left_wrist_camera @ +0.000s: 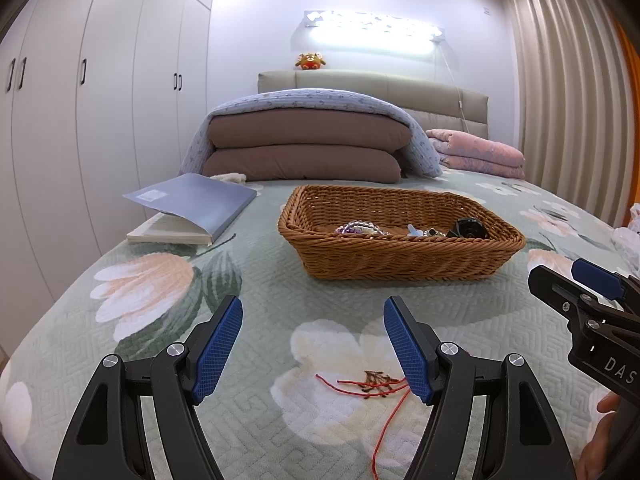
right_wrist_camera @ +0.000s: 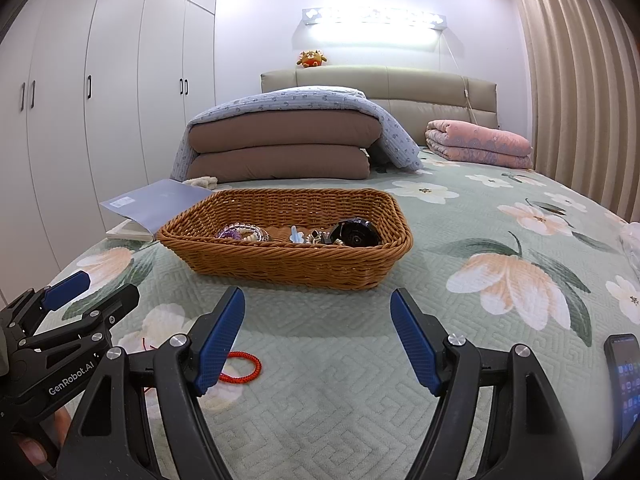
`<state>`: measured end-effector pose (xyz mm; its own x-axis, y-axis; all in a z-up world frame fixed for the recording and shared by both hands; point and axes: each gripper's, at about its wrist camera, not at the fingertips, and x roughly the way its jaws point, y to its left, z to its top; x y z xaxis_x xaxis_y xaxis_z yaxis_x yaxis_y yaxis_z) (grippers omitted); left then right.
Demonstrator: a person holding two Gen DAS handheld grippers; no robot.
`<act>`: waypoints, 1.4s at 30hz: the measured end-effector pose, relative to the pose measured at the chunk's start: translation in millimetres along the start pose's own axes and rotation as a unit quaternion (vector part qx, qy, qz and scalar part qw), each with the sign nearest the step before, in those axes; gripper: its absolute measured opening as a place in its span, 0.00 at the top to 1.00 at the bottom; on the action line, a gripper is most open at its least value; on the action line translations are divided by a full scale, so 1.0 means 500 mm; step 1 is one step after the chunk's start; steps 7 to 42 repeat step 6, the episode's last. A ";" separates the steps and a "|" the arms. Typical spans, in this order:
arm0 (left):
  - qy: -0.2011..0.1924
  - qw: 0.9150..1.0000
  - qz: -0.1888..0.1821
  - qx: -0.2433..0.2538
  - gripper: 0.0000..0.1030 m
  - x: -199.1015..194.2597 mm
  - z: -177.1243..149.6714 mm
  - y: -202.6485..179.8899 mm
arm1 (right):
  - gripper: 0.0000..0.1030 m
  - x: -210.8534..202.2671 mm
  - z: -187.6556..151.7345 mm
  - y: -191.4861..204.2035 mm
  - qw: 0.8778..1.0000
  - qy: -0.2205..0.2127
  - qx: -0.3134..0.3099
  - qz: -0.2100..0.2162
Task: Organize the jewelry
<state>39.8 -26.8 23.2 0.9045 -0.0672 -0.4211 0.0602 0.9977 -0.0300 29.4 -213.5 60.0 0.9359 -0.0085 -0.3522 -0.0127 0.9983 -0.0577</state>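
A brown wicker basket [left_wrist_camera: 400, 256] [right_wrist_camera: 288, 264] sits on the bed. It holds bead bracelets [left_wrist_camera: 362, 228] [right_wrist_camera: 244, 234], small pieces and a black round item [left_wrist_camera: 470, 228] [right_wrist_camera: 354, 236]. A red cord bracelet [left_wrist_camera: 384, 390] [right_wrist_camera: 242, 368] lies on the quilt in front of the basket, partly hidden by my fingers. My left gripper [left_wrist_camera: 314, 346] is open and empty just above the red cord. My right gripper [right_wrist_camera: 318, 344] is open and empty, right of the cord. Each gripper shows at the edge of the other's view [left_wrist_camera: 576, 284] [right_wrist_camera: 92, 288].
A green floral quilt [right_wrist_camera: 480, 280] covers the bed. An open book [left_wrist_camera: 192, 208] lies left of the basket. Folded brown and pink bedding [left_wrist_camera: 308, 148] is stacked at the headboard. A phone [right_wrist_camera: 624, 384] lies at the right. Wardrobes [left_wrist_camera: 100, 100] stand at the left.
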 end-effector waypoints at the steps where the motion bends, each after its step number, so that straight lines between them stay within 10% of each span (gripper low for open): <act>1: 0.000 1.000 -0.002 -0.001 0.28 0.000 0.000 0.000 | 0.25 0.000 0.000 -0.001 1.000 0.000 0.001 0.000; 42: 0.003 1.000 -0.013 -0.018 0.28 0.003 0.002 0.017 | 0.23 -0.006 -0.001 -0.016 1.000 -0.007 0.019 -0.001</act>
